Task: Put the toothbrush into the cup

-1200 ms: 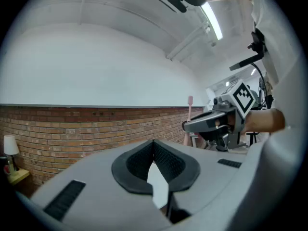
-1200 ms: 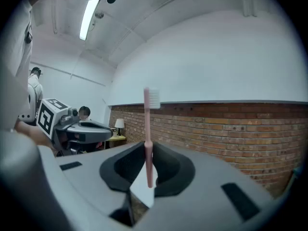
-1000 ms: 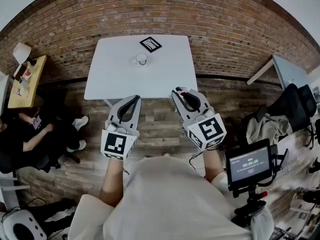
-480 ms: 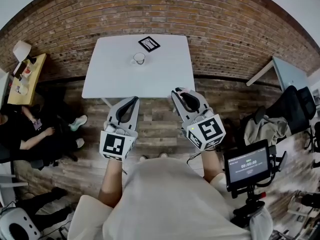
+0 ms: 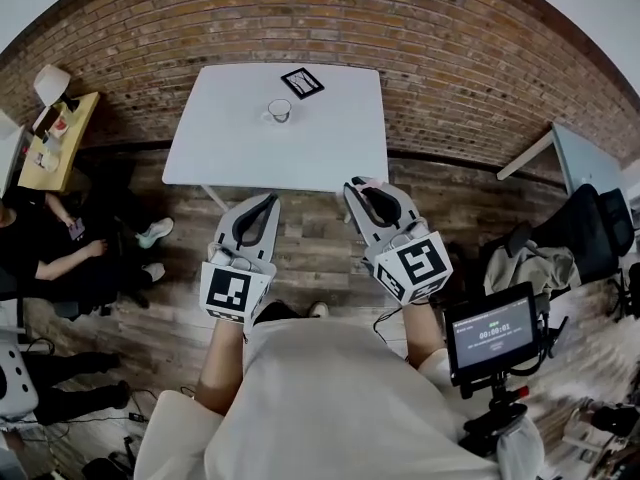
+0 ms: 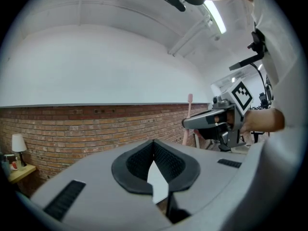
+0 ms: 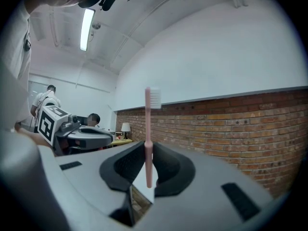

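A white cup (image 5: 280, 111) stands on the white table (image 5: 250, 158) ahead of me, beside a black-and-white marker card (image 5: 302, 82). My right gripper (image 5: 358, 185) is held short of the table's near edge, over the wooden floor. In the right gripper view that gripper (image 7: 147, 150) is shut on a pink toothbrush (image 7: 148, 138), which stands upright with its white bristles (image 7: 154, 97) on top. My left gripper (image 5: 268, 200) hangs level with it to the left. Its jaws (image 6: 154, 146) are shut with nothing between them. The toothbrush (image 6: 188, 119) also shows in the left gripper view.
A yellow side table (image 5: 50, 133) with a lamp stands at far left, and a seated person (image 5: 50, 258) is next to it. A monitor on a stand (image 5: 495, 333) is near my right arm. A second white table (image 5: 580, 158) and a chair with clothes (image 5: 550, 248) are at right.
The view has shifted a little and my foot has moved on the floor. The seated person's legs have shifted. Both grippers keep the same pose and hold.
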